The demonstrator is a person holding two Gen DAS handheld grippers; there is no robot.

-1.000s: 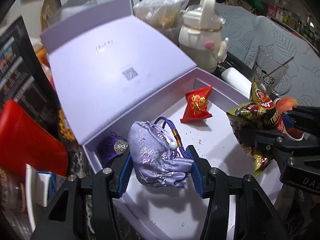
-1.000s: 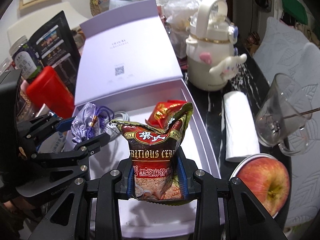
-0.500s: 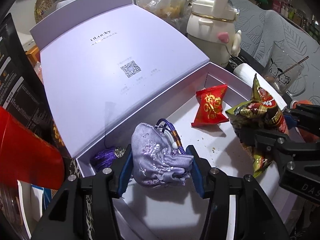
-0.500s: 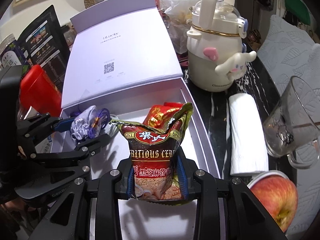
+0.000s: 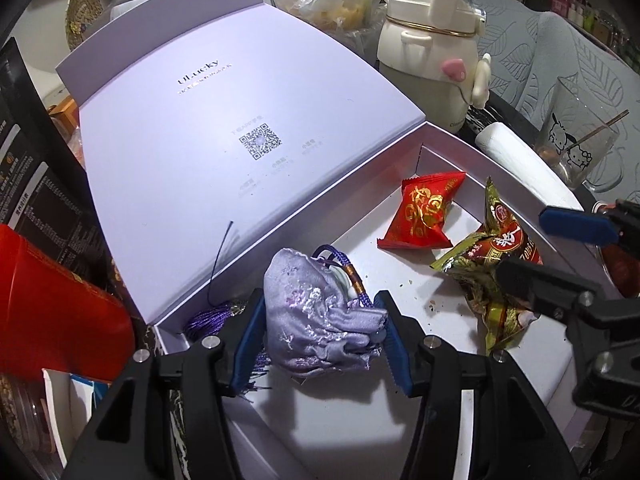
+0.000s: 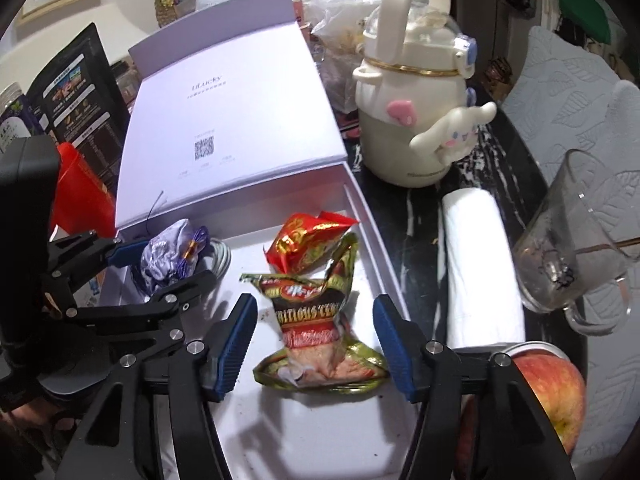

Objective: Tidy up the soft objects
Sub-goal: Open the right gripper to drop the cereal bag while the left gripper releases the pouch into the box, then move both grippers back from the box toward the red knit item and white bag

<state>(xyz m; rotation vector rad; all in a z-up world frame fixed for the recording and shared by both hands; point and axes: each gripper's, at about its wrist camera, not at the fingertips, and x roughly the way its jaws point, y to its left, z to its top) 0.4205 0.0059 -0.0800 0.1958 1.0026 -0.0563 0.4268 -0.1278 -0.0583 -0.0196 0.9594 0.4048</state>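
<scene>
An open lilac gift box (image 5: 352,432) (image 6: 304,436) lies in front of me, lid (image 5: 224,152) tipped back. My left gripper (image 5: 322,344) is shut on a lilac silk pouch (image 5: 316,320) with a purple cord, low in the box's near left corner; the pouch also shows in the right wrist view (image 6: 170,254). My right gripper (image 6: 314,340) is open around a green-and-red cereal packet (image 6: 316,328) that lies on the box floor (image 5: 488,280). A red sweet packet (image 5: 424,212) (image 6: 308,244) lies behind it in the box.
A cream kettle-shaped bottle (image 6: 412,112), a white paper roll (image 6: 480,264), a glass mug (image 6: 580,248) and an apple (image 6: 552,388) stand right of the box. A red container (image 5: 52,304) and black packets (image 6: 76,92) stand on the left.
My right gripper has opened and let go of the cereal packet, which now lies slumped on the box floor. My left gripper has lowered the pouch further into the box.
</scene>
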